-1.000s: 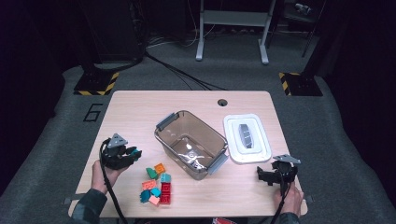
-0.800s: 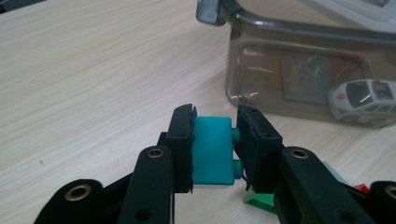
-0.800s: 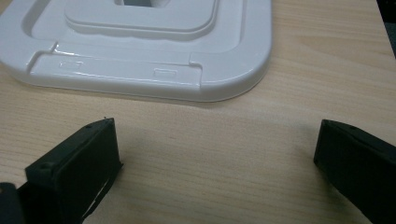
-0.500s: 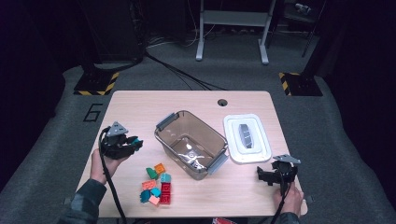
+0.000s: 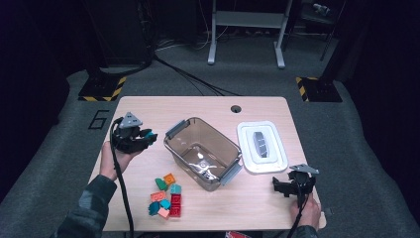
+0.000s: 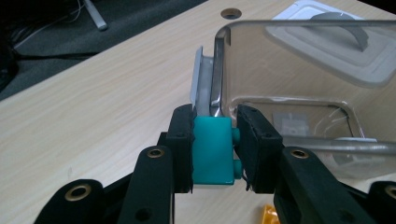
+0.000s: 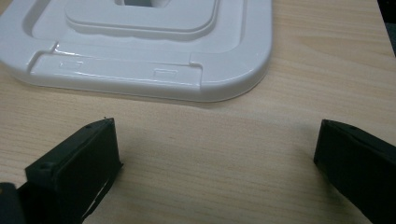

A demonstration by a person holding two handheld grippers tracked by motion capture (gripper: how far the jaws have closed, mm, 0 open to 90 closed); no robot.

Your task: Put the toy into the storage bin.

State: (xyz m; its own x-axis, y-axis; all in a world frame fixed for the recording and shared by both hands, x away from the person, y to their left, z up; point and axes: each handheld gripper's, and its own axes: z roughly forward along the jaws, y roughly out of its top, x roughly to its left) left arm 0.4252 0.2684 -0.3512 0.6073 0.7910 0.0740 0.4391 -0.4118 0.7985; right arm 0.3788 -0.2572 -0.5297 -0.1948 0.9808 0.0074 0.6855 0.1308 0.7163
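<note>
High view: wooden worktop (image 5: pixel 148 111) at frame centre. Clear tub (image 5: pixel 203 152) mid-frame, lid off; white lid (image 5: pixel 261 147) just right of it, flat on the worktop. Heap of coloured bricks (image 5: pixel 166 196) at lower centre-left. Left tool (image 5: pixel 147 136) at left of frame, raised, pointing at the tub, a teal brick (image 5: pixel 149 134) at its tip. Right tool (image 5: pixel 277 186) at lower right, near the lid's corner.

Left gripper view: teal brick (image 6: pixel 213 149) pinched between both pads (studs facing right), tub's near wall (image 6: pixel 299 84) just behind.

Right gripper view: jaws spread wide over bare worktop (image 7: pixel 210 140); lid's edge (image 7: pixel 154 74) across the upper frame.
</note>
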